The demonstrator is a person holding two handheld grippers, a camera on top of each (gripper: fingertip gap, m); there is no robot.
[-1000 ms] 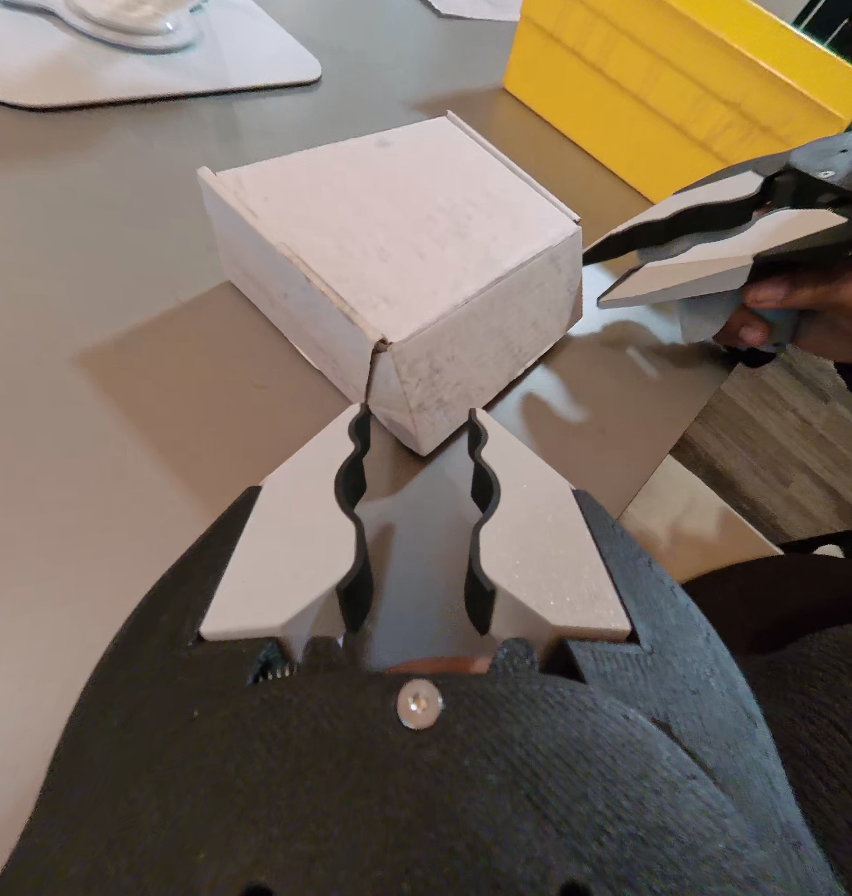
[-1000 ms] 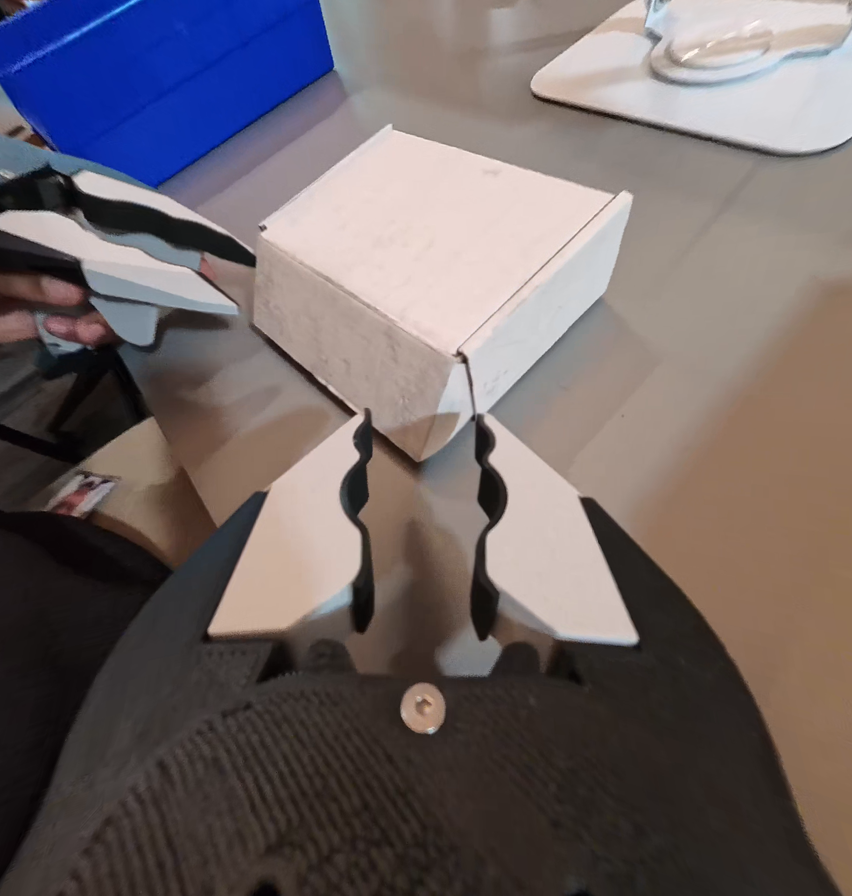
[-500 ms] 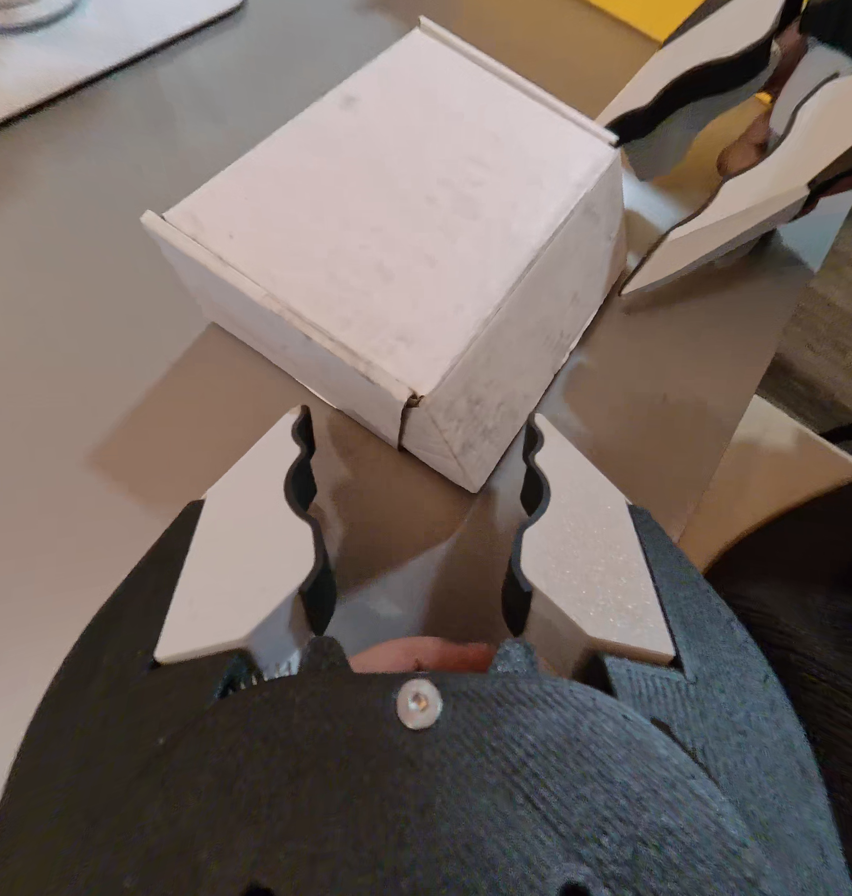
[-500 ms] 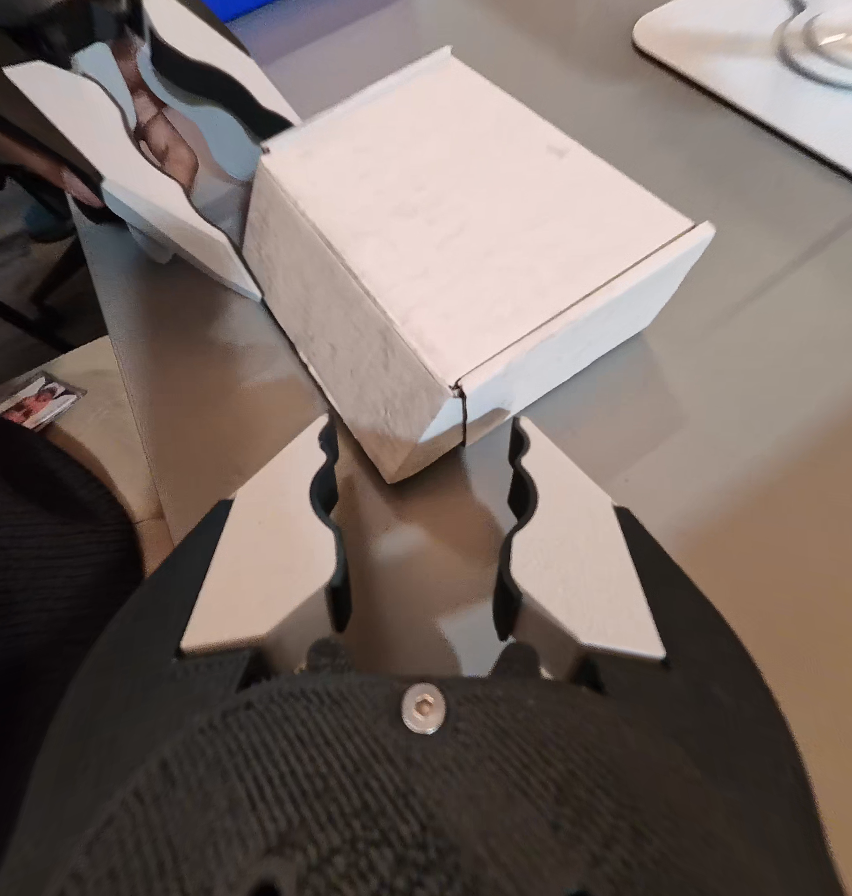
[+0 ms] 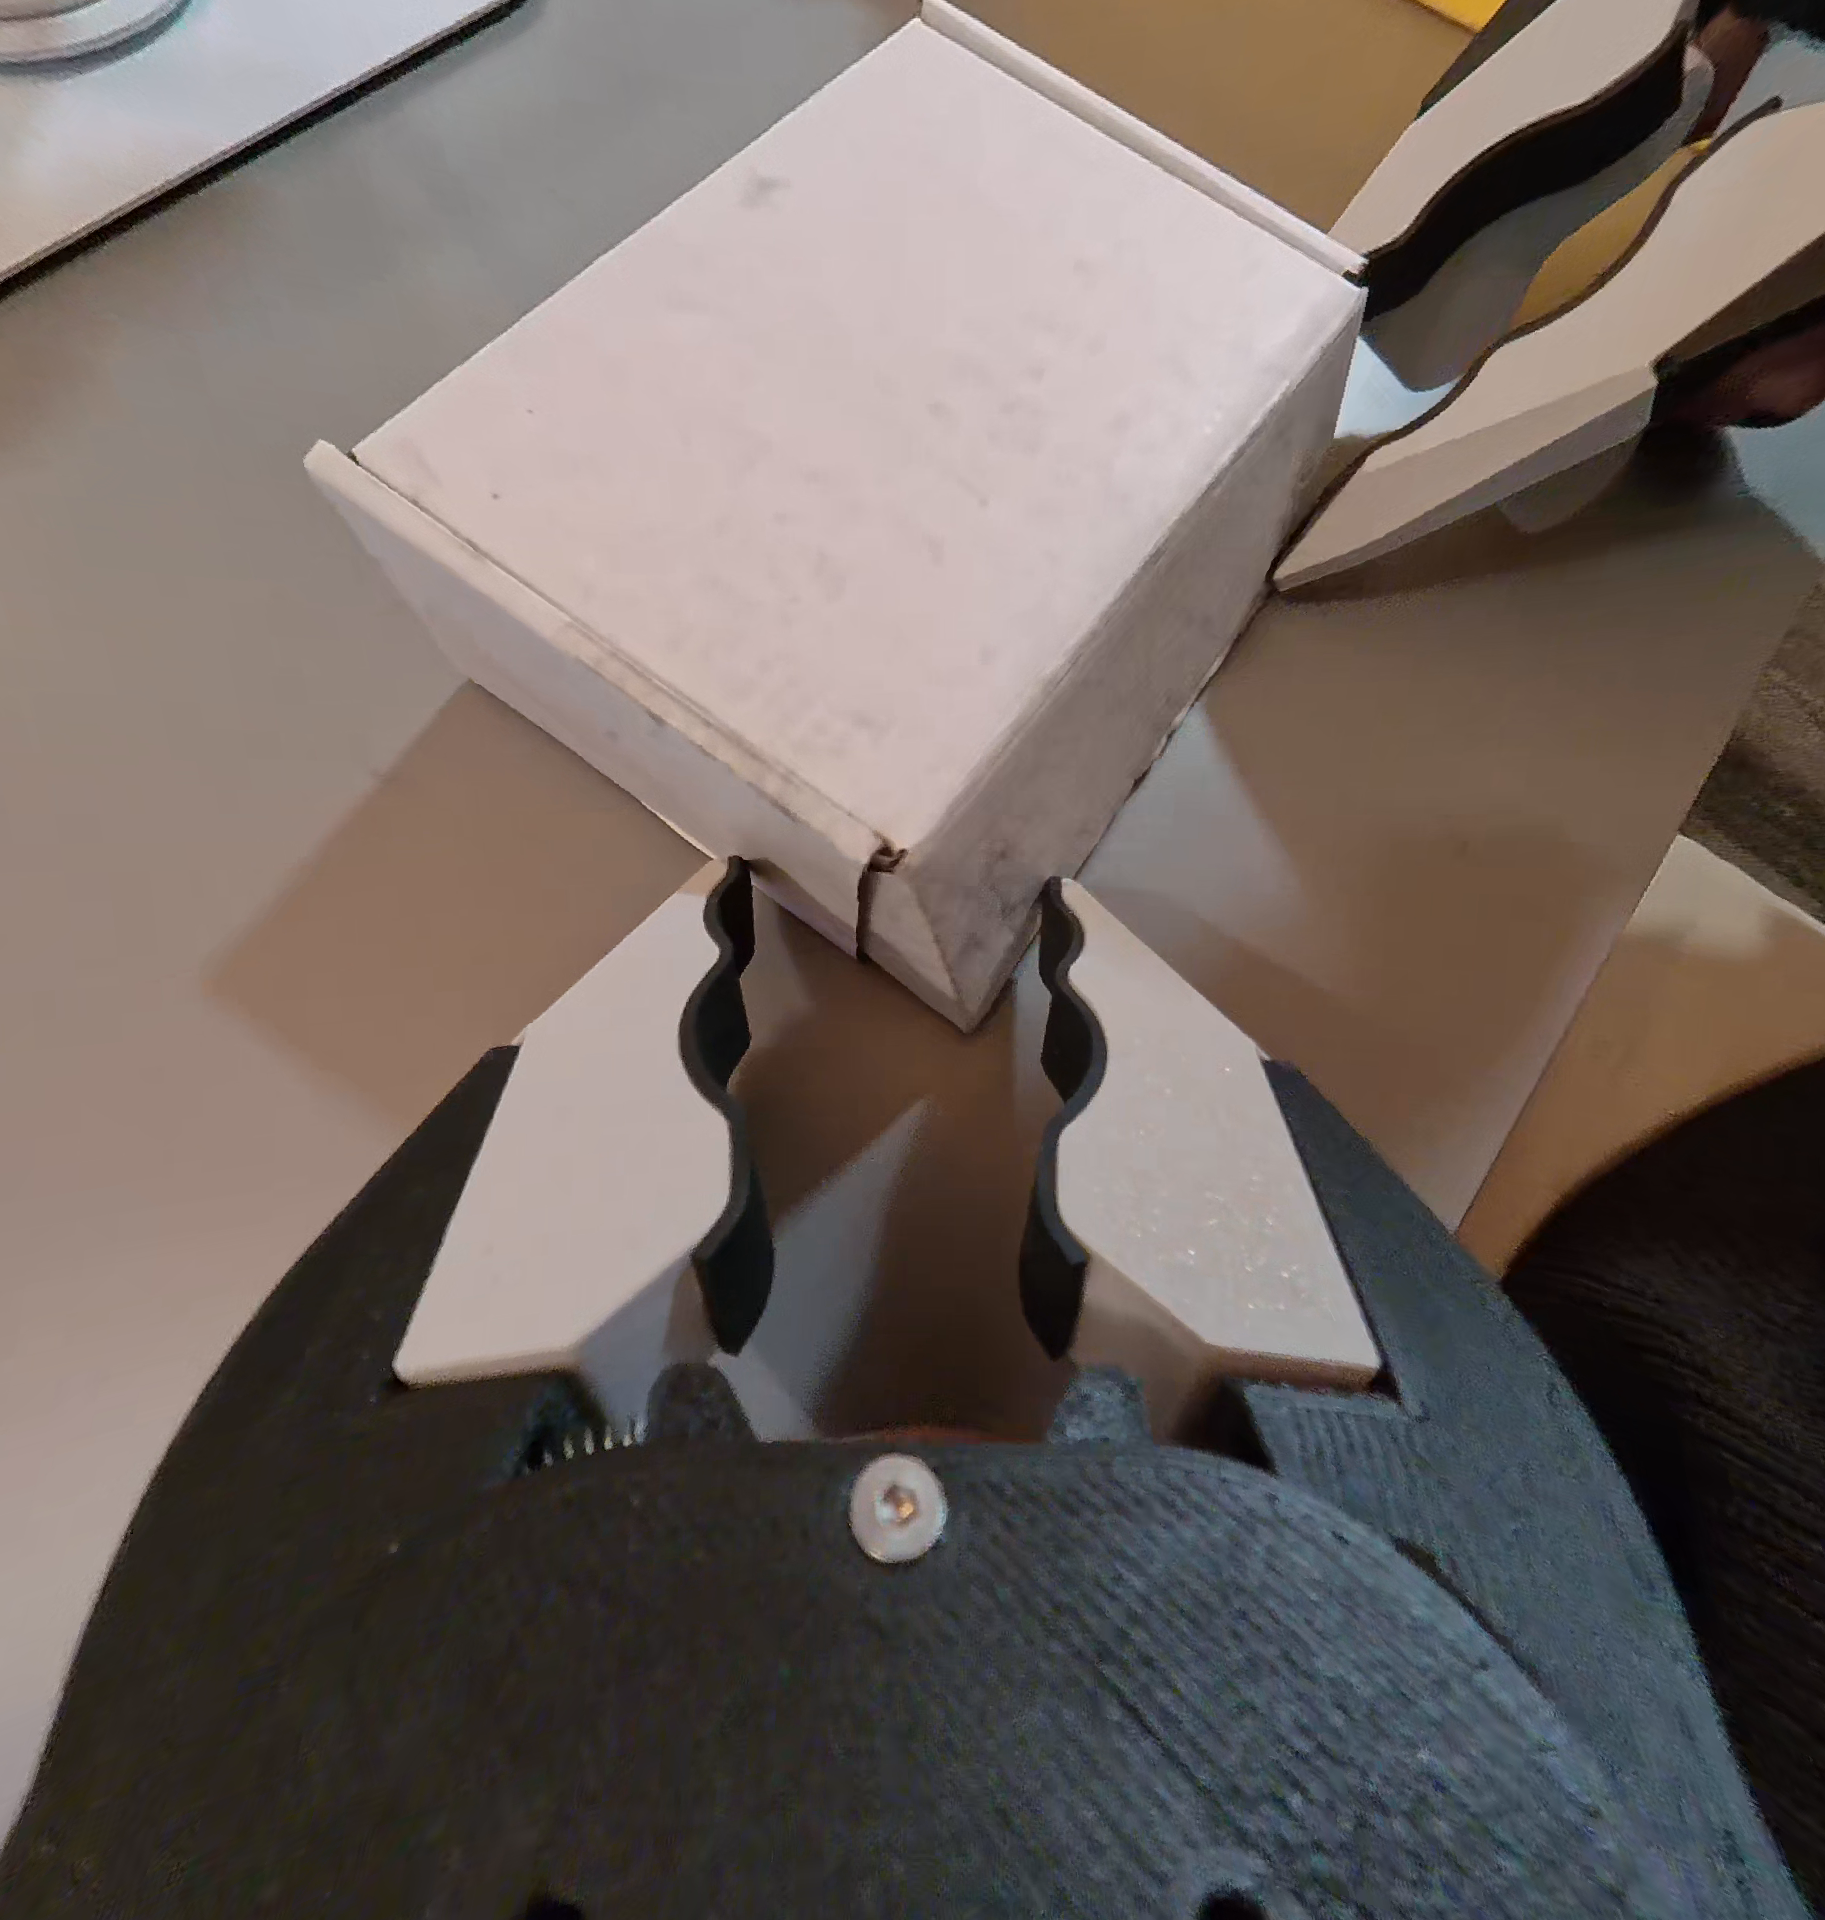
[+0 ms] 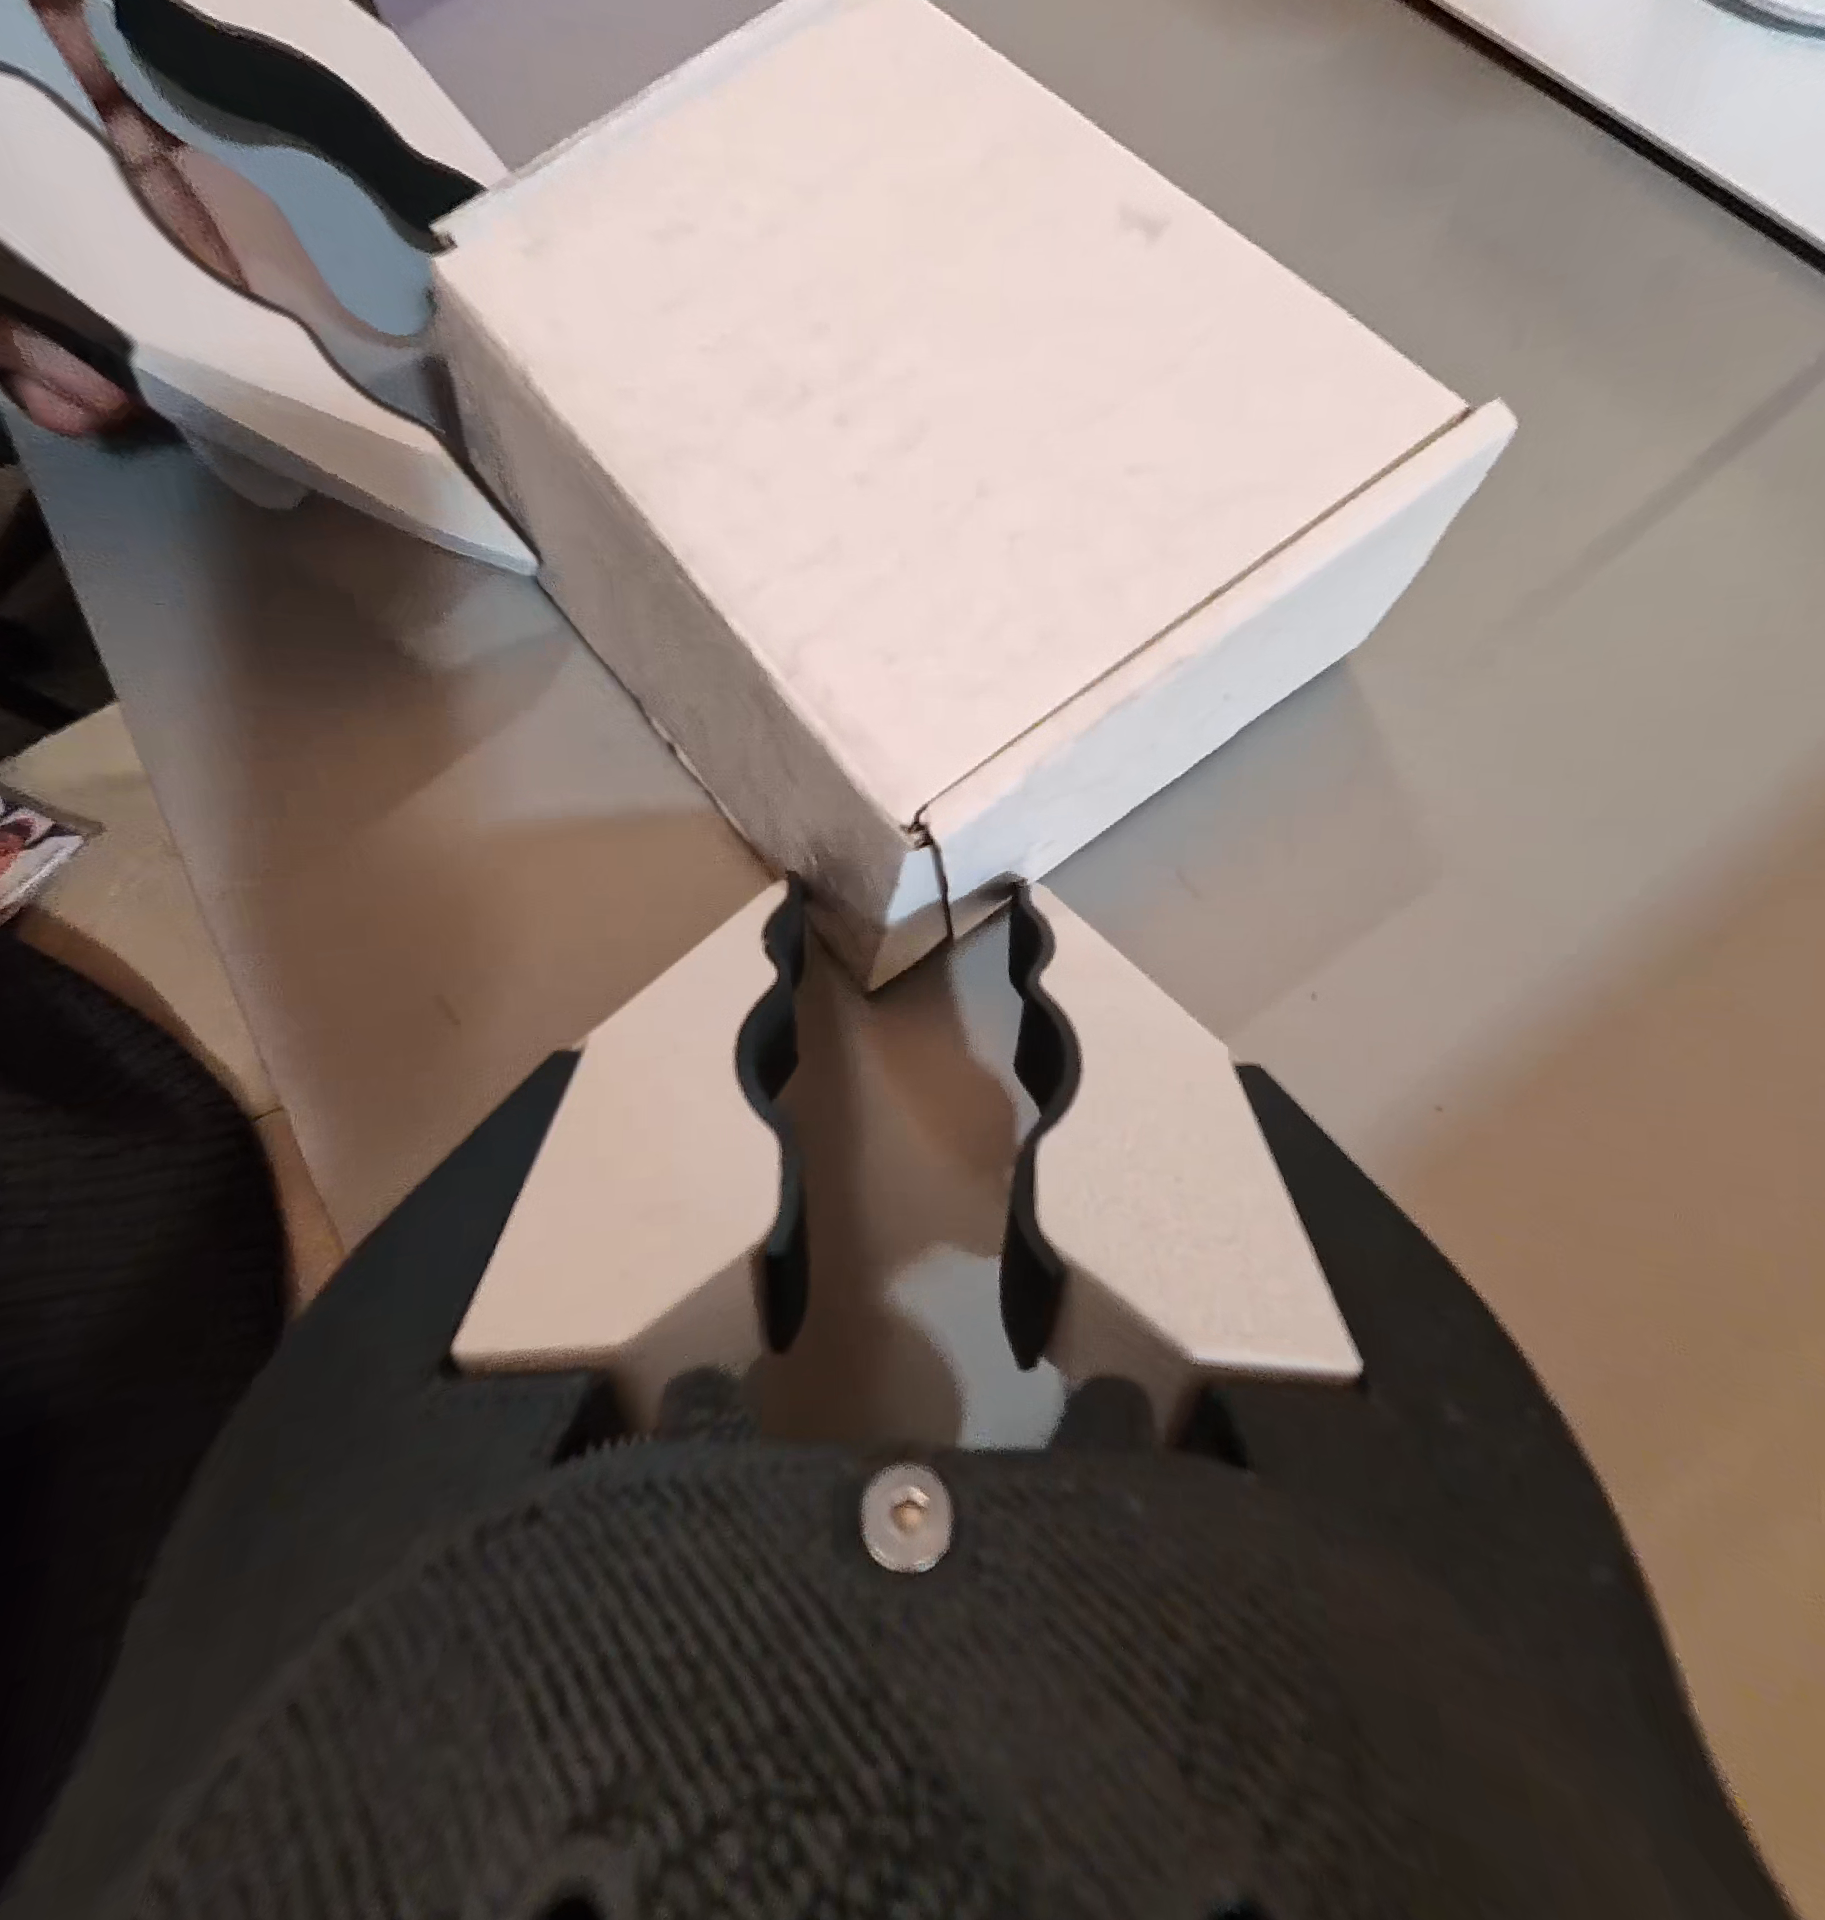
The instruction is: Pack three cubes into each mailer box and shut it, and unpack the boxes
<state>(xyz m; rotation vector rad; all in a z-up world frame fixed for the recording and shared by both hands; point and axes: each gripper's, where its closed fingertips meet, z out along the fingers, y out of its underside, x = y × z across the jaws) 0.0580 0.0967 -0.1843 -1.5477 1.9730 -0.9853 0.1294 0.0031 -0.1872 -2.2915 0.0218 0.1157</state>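
A shut white mailer box (image 5: 856, 499) stands on the grey table (image 5: 160, 727), turned corner-on to both grippers. My left gripper (image 5: 895, 883) straddles the box's near corner, and both its fingertips touch the box's sides. My right gripper (image 6: 906, 885) pinches the opposite corner of the box (image 6: 939, 447) the same way. The right gripper's fingers (image 5: 1573, 447) show at the far right corner in the left wrist view. The left gripper's fingers (image 6: 264, 343) show at the top left in the right wrist view. No cubes are in view.
A white mat (image 5: 160, 125) with a clear plastic piece lies behind the box; it also shows in the right wrist view (image 6: 1718, 104). The table edge runs close on the person's side, with wood floor (image 5: 1801, 748), a beige surface (image 5: 1666, 1039) and a small card (image 6: 9, 847) below.
Both grippers moved in to opposite corners of the box, opened wider half a second ago, and have now narrowed onto the corners. The yellow and blue bins have left view.
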